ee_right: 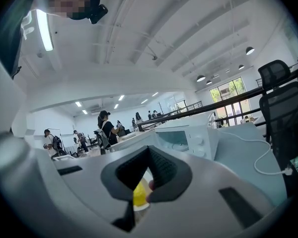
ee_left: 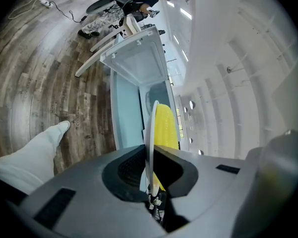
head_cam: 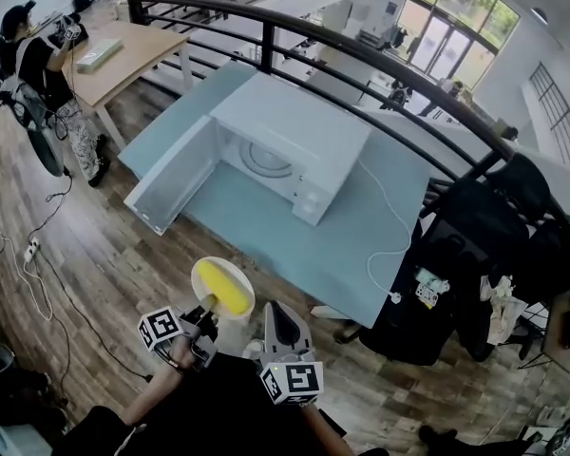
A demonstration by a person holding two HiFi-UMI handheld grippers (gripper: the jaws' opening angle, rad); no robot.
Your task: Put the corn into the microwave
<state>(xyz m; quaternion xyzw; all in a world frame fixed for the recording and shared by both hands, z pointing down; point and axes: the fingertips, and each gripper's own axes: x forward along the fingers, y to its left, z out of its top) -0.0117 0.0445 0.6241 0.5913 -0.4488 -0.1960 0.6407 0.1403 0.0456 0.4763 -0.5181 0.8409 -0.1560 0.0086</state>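
Observation:
A yellow corn cob (head_cam: 223,290) lies on a small white plate (head_cam: 201,275). My left gripper (head_cam: 209,306) is shut on the plate's near rim and holds it level over the wooden floor, short of the table. In the left gripper view the plate (ee_left: 152,133) stands edge-on between the jaws, with the corn (ee_left: 167,128) to its right. The white microwave (head_cam: 294,145) stands on the blue-grey table (head_cam: 266,236), its door (head_cam: 171,174) swung open to the left. Just right of the plate, my right gripper (head_cam: 283,312) is shut and holds nothing. The microwave (ee_right: 188,138) shows ahead of it.
A black railing (head_cam: 361,60) curves behind the table. The microwave's white cable (head_cam: 385,217) trails to the table's right edge. A dark chair draped with clothes (head_cam: 475,245) stands at the right. A person (head_cam: 38,74) stands by a wooden table (head_cam: 123,55) at the far left.

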